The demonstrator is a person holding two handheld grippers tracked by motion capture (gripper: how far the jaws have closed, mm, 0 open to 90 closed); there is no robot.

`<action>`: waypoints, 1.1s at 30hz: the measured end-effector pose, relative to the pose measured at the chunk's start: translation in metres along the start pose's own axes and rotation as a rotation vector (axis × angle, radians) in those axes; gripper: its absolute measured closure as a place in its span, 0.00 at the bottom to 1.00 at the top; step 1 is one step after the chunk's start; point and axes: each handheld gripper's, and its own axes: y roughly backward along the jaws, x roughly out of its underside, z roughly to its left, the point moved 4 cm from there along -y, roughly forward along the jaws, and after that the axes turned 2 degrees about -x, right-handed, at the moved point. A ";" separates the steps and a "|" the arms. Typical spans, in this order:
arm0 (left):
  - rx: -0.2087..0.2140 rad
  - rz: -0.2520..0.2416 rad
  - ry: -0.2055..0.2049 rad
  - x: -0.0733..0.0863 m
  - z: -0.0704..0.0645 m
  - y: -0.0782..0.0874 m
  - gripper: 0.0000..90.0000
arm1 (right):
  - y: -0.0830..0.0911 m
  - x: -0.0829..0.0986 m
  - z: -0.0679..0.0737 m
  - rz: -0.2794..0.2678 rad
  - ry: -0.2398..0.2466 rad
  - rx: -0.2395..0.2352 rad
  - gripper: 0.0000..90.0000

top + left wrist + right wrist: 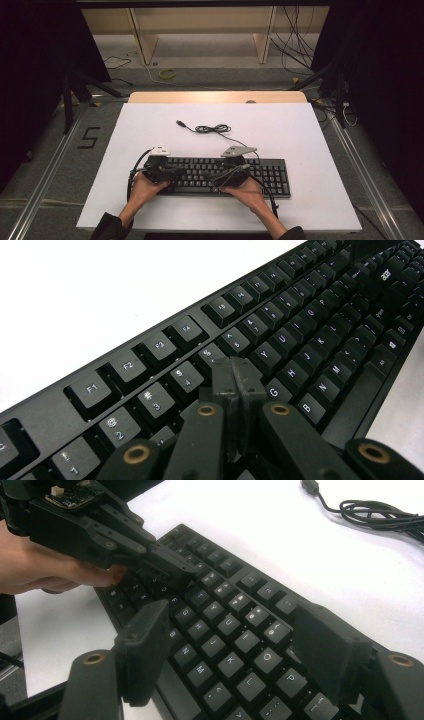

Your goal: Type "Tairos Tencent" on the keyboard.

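A black keyboard lies on the white table near its front edge, its cable coiled behind it. My left gripper is shut with nothing in it; in the left gripper view its closed tips rest over the keys near the number row. From the right gripper view the left gripper sits low over the keyboard's left half. My right gripper is open, its jaws spread above the letter keys with nothing between them. In the high view it hovers over the keyboard's middle.
The white table surface stretches wide behind and beside the keyboard. The cable's USB plug lies loose on it at the back. A wooden shelf unit and floor cables sit beyond the table.
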 end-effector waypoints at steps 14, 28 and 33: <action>-0.001 0.005 0.010 -0.001 -0.001 0.002 0.95 | 0.001 0.000 -0.001 -0.007 0.002 0.006 0.36; 0.028 -0.060 0.053 -0.006 -0.003 0.017 0.63 | 0.001 0.001 -0.005 -0.006 -0.005 0.019 0.36; 0.041 -0.083 0.070 -0.007 -0.003 0.019 0.45 | 0.001 0.001 -0.006 -0.004 -0.010 0.022 0.36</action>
